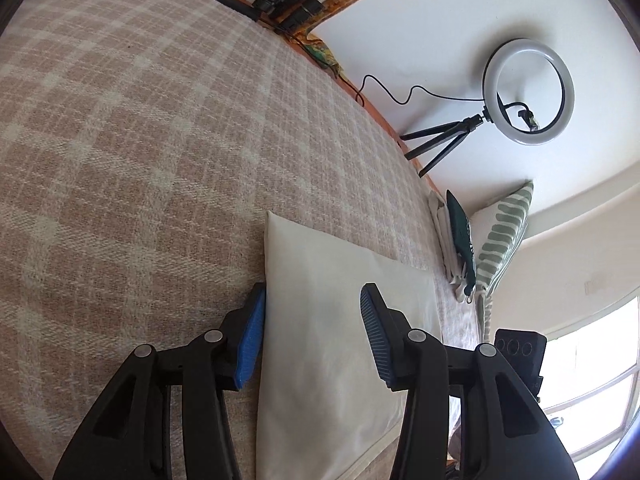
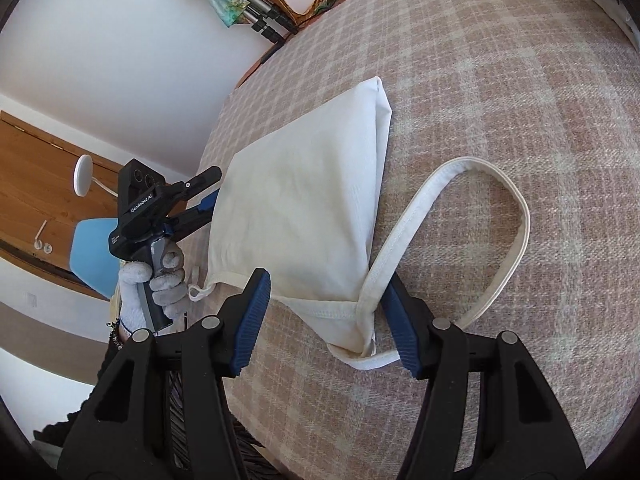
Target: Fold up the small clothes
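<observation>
A small cream garment (image 2: 296, 208) lies folded on the plaid bed cover, its strap loop (image 2: 480, 216) spread out to the right. In the left wrist view the garment (image 1: 336, 320) lies flat between my left fingers. My left gripper (image 1: 312, 300) is open, its jaws either side of the garment's edge; it also shows in the right wrist view (image 2: 208, 196) at the garment's left edge. My right gripper (image 2: 326, 292) is open just above the garment's near corner, where the strap meets the hem.
The beige plaid bed cover (image 1: 140, 140) fills most of both views. A ring light on a tripod (image 1: 524, 92) stands by the wall. Folded clothes and a green striped pillow (image 1: 500, 240) lie at the bed's far end. A blue chair (image 2: 92, 252) stands beside the bed.
</observation>
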`<state>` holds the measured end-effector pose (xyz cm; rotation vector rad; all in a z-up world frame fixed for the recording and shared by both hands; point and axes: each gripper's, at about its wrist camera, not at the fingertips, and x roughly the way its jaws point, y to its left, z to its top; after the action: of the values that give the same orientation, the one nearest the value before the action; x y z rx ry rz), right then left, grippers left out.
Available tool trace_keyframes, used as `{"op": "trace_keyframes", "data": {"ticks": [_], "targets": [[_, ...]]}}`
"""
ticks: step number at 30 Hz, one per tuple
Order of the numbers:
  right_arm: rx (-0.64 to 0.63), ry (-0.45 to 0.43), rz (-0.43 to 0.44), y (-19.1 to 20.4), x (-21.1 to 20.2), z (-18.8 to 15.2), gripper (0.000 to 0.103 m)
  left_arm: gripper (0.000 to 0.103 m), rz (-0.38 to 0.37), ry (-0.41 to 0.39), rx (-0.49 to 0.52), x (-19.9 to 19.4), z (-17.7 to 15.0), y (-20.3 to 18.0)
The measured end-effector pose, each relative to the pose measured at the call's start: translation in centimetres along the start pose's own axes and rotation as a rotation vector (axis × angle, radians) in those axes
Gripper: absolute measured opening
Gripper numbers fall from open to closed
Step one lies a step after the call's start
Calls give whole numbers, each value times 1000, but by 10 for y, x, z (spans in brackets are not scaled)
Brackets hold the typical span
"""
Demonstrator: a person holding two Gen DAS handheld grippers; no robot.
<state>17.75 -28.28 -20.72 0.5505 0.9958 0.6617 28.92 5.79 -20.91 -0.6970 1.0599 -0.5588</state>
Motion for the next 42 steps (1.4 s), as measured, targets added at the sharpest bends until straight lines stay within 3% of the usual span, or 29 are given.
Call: {"op": "trace_keyframes", "data": {"ticks": [3,6,10,11,20,28,31,36,40,42], "targets": [[39,-16,39,-7,4,4,56,44,-34,-4,-26,5,3,2],[61,-19,48,-9,12,9,43,42,-29,-2,-11,11,6,-4],[47,-21,-17,-4,18,12,22,11,23,13,35,20,4,-15],[31,-26,-37,0,18,11,20,9,31,7,49,21,3,-17],[-163,-90,-211,48,8,11,15,7,59,-76,180,1,-4,-59],[-242,-172,-251,70,-32,8,15,6,22,-126,266,-12,-13,-99],[-206,-181,-230,62,-44,9,15,6,23,-134,300,-9,-11,-110],[-141,-167,-215,44,-36,10,15,6,36,-121,245,-1,-6,-99],[-35,-123,-103,22,-21,12,15,6,81,-112,228,0,0,-88],[23,-76,-143,10,-5,11,17,6,92,-100,212,1,5,-79]]}}
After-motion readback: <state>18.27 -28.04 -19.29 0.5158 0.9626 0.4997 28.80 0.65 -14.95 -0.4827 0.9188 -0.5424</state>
